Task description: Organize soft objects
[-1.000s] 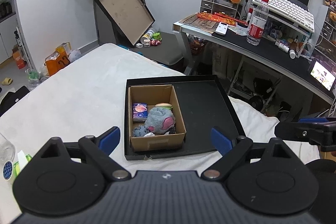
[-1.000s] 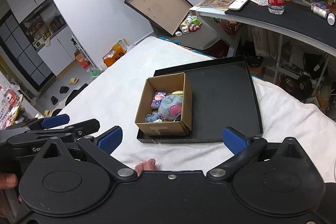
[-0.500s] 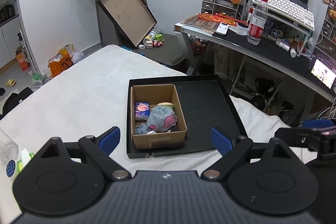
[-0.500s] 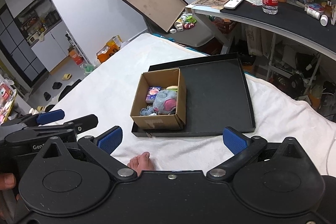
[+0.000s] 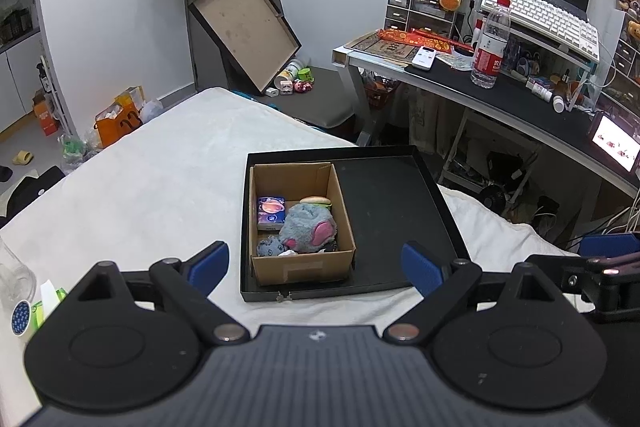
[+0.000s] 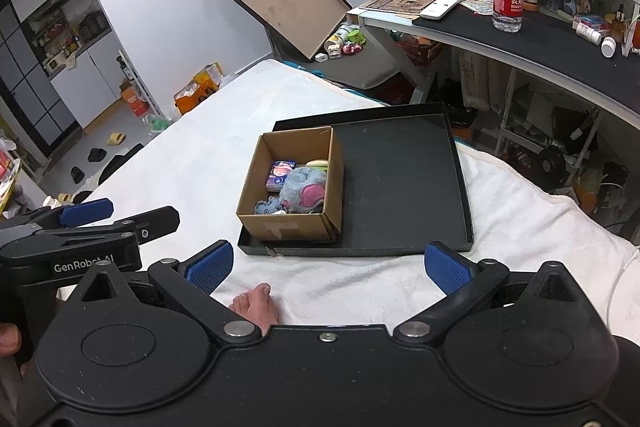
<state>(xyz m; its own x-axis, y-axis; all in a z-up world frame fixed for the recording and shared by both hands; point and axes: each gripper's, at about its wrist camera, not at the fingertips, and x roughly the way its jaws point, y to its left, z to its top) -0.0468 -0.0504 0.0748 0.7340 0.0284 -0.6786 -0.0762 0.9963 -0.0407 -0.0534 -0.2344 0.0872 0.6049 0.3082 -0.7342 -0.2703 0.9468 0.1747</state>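
Note:
A cardboard box (image 5: 300,269) (image 6: 288,227) stands in the left part of a shallow black tray (image 5: 392,211) (image 6: 400,179) on the white bed. Inside it lie a grey-blue plush with a pink ear (image 5: 308,227) (image 6: 303,189), a small blue plush (image 5: 270,247) (image 6: 269,207), a purple tissue pack (image 5: 271,213) (image 6: 281,175) and a burger-shaped toy (image 5: 316,201) (image 6: 318,163). My left gripper (image 5: 316,267) is open and empty, held back from the tray. My right gripper (image 6: 326,267) is open and empty, also short of the tray.
A desk (image 5: 500,95) with a water bottle (image 5: 490,43), keyboard and clutter stands at the right. A box lid (image 5: 244,27) leans on the far wall. A clear jar (image 5: 14,291) sits at the bed's left. A bare foot (image 6: 256,307) lies below my right gripper.
Both grippers have pulled back slightly from the box, which looks a little smaller and farther now. The box contents have not moved.

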